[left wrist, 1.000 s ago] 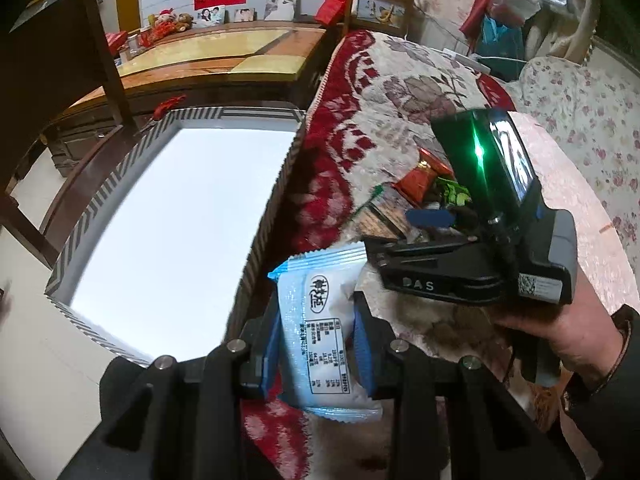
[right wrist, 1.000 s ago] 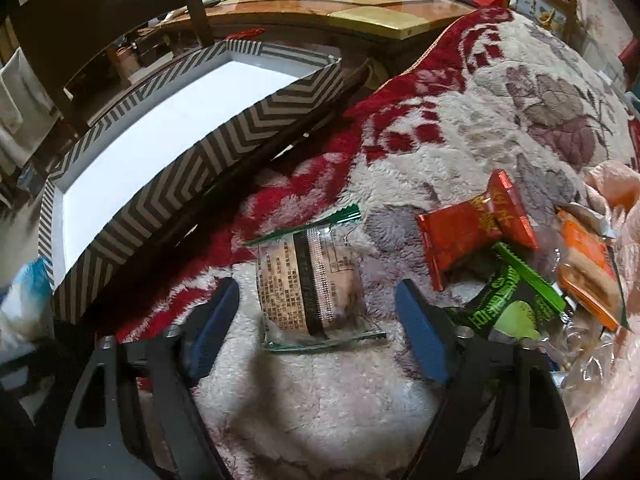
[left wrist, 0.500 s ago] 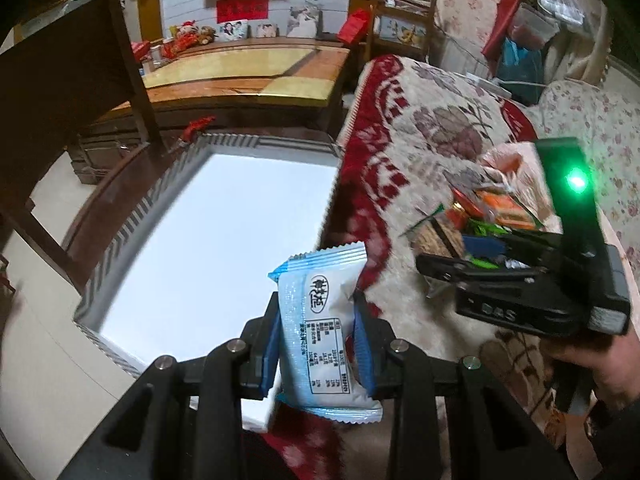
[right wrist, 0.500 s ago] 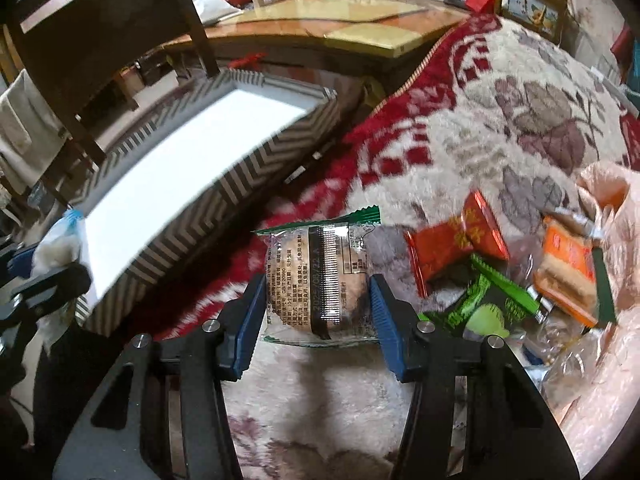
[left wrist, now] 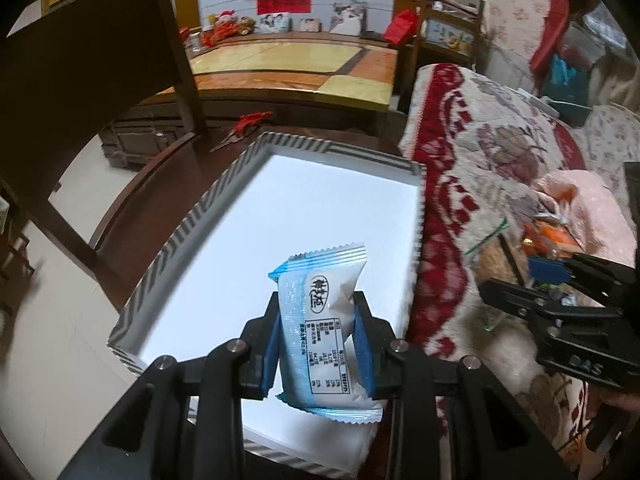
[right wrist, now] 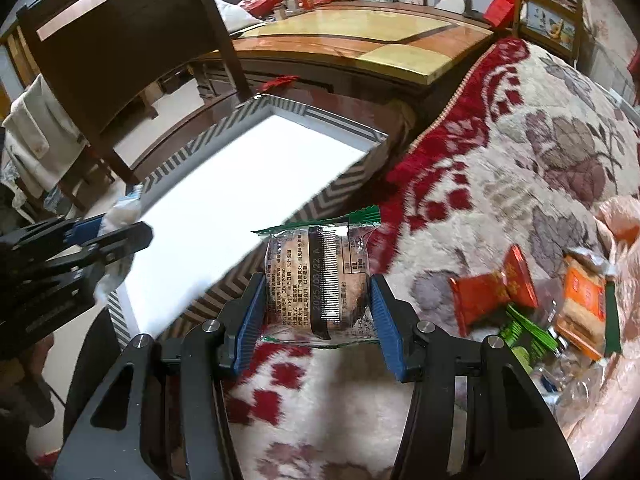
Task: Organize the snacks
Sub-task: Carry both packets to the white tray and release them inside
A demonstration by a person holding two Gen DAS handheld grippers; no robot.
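Note:
My left gripper [left wrist: 318, 344] is shut on a white-and-blue snack packet [left wrist: 324, 320] and holds it above the near end of a white box with striped walls [left wrist: 188, 228]. My right gripper [right wrist: 316, 304] is shut on a clear packet with a green edge holding a brown cake [right wrist: 320, 280], lifted above the blanket beside the box [right wrist: 344, 196]. The left gripper also shows at the left of the right wrist view [right wrist: 100, 240]. The right gripper shows at the right of the left wrist view [left wrist: 532, 280].
Several loose snacks lie on the flowered blanket [right wrist: 520, 152]: a red packet [right wrist: 496, 284], a green one [right wrist: 524, 334], an orange one [right wrist: 584, 296]. A dark wooden chair [right wrist: 120, 40] stands behind the box. A long wooden table [left wrist: 288, 64] stands farther back.
My right gripper closed on the cake packet and lifted it off the blanket toward the box. My left gripper carried the white-and-blue packet over the box.

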